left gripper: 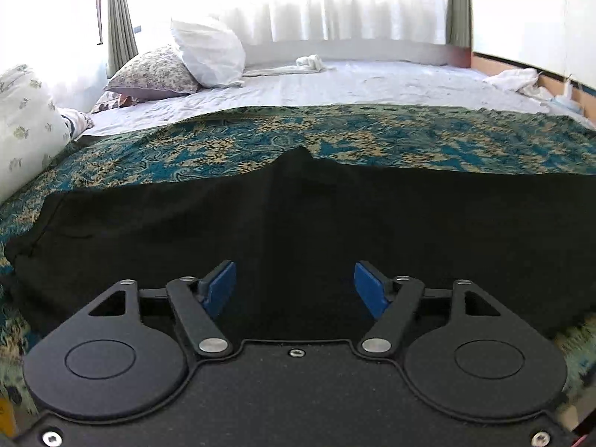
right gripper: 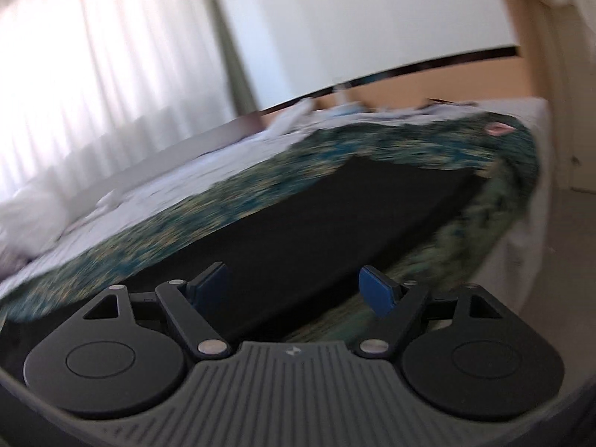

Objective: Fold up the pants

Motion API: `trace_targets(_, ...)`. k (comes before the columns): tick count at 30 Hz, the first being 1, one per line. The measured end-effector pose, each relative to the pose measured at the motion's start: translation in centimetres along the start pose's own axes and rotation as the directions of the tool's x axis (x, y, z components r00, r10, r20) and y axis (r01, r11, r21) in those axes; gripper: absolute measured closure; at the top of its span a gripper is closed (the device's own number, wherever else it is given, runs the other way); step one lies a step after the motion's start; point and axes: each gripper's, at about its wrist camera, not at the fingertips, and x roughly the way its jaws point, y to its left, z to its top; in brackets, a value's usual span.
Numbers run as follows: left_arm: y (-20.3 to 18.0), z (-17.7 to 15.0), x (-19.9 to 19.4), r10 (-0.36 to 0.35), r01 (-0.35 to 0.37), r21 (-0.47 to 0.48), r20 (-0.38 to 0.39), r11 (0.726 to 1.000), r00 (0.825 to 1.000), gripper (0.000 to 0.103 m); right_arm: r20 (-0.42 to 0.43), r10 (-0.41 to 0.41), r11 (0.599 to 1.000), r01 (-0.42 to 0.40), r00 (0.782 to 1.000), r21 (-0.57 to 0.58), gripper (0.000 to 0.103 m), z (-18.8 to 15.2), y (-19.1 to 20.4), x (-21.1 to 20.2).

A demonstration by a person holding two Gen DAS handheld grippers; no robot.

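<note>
Black pants (left gripper: 298,223) lie spread flat across a teal and gold patterned blanket (left gripper: 260,138) on the bed. A small peak of cloth sticks up at their far edge. My left gripper (left gripper: 295,288) hovers over the near part of the pants, its blue pads wide apart and nothing between them. The right wrist view is blurred and tilted; there the pants (right gripper: 316,223) stretch away toward the bed's end. My right gripper (right gripper: 296,290) is open above their near edge, holding nothing.
White and floral pillows (left gripper: 186,59) lie at the far left on a pale sheet (left gripper: 372,82). Crumpled white cloth (left gripper: 514,78) sits at the far right by the wall. Curtains (left gripper: 335,3) hang behind. The bed's corner (right gripper: 521,156) drops to the floor.
</note>
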Motion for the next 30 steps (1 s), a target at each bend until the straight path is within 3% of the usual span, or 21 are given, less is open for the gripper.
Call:
trace_targets(3,-0.1,-0.8,-0.8,-0.010,0.010,0.015,0.010,1.000,1.000,0.023,0.001,-0.046,0.995,0.046,0.999,0.088,0.016,0.5,-2.4,1.2)
trace_targets(8,-0.8,-1.7,-0.7,0.043,-0.043,0.048,-0.003,0.998,0.999,0.023,0.018,-0.101,0.978,0.096,0.995,0.185,0.016,0.9,-5.4,2.8)
trace_targets(13,-0.8,-1.7,-1.2,-0.007,0.007,0.018,0.016,1.000,1.000,0.022,0.062,-0.130,0.978,0.118,0.990,0.173,0.016,2.0,-6.8,4.1)
trace_targets(21,-1.4,-1.5,-0.1,0.030,-0.030,0.004,-0.015,1.000,0.999,0.021,0.052,-0.171,0.959,0.154,0.984,0.238,0.013,2.8,-9.1,5.9)
trace_targets(30,-1.5,-2.3,1.3,0.055,-0.054,0.011,-0.054,0.998,0.997,0.020,0.092,-0.175,0.964,0.151,0.980,0.219,0.013,3.5,-9.0,6.8)
